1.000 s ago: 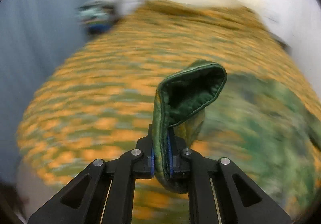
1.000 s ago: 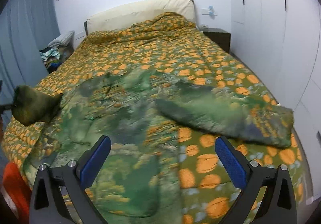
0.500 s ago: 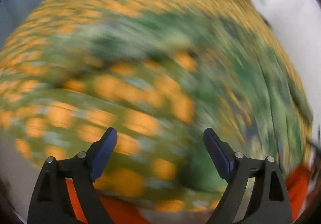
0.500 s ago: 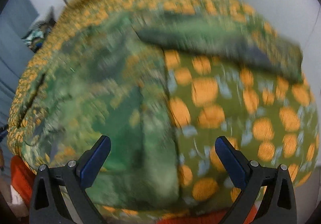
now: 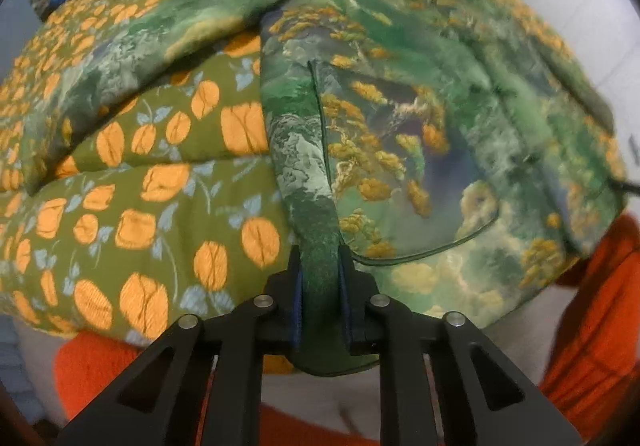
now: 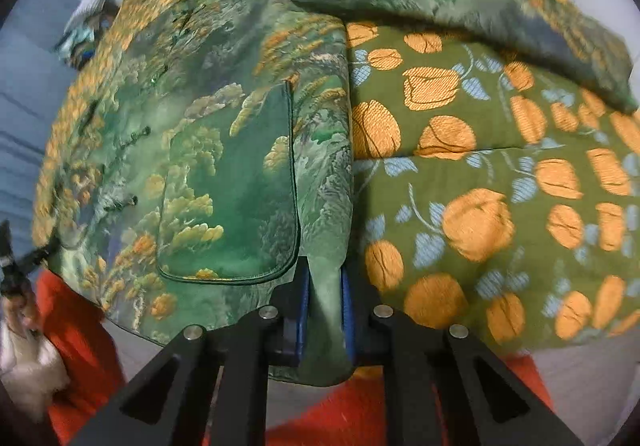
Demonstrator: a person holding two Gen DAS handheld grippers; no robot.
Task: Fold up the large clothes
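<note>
The green brocade jacket [image 5: 400, 118], spread on the quilted bedspread [image 5: 140, 214], was pinched at its hem corners by the closing left gripper [image 5: 320, 282] and the clamped right gripper [image 6: 324, 298], and was judged soft, padded, rather slippery.

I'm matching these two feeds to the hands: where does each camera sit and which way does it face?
Left wrist: behind the left gripper, looking steeply down; jaws closing on the green jacket hem's left corner.
Right wrist: behind the right gripper, looking steeply down, shut on the hem's right corner.
Shared: jacket, orange-flowered bedspread.
</note>
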